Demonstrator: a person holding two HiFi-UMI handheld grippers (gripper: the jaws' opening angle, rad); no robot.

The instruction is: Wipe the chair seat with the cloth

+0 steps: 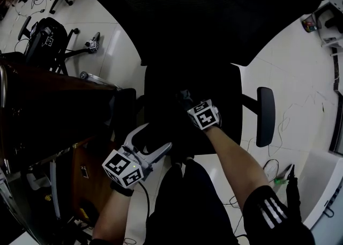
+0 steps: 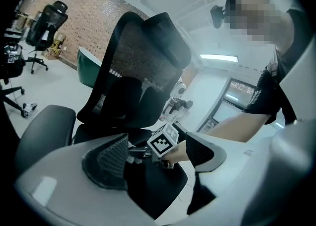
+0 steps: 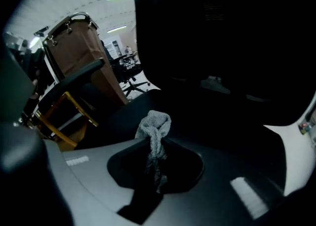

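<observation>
The right gripper [image 3: 153, 147] has its jaws pinched shut on a bunched grey terry cloth [image 3: 154, 125], which hangs down at the black chair seat [image 1: 217, 96]; whether it touches cannot be told. The left gripper [image 1: 152, 142] hangs at the seat's front edge, its cross-hatched pads [image 2: 111, 159] spread apart with nothing between them. In the head view the seat's surface is too dark to read.

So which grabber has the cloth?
The right gripper: the grey cloth is pinched in its jaws. The left gripper is open and empty.
</observation>
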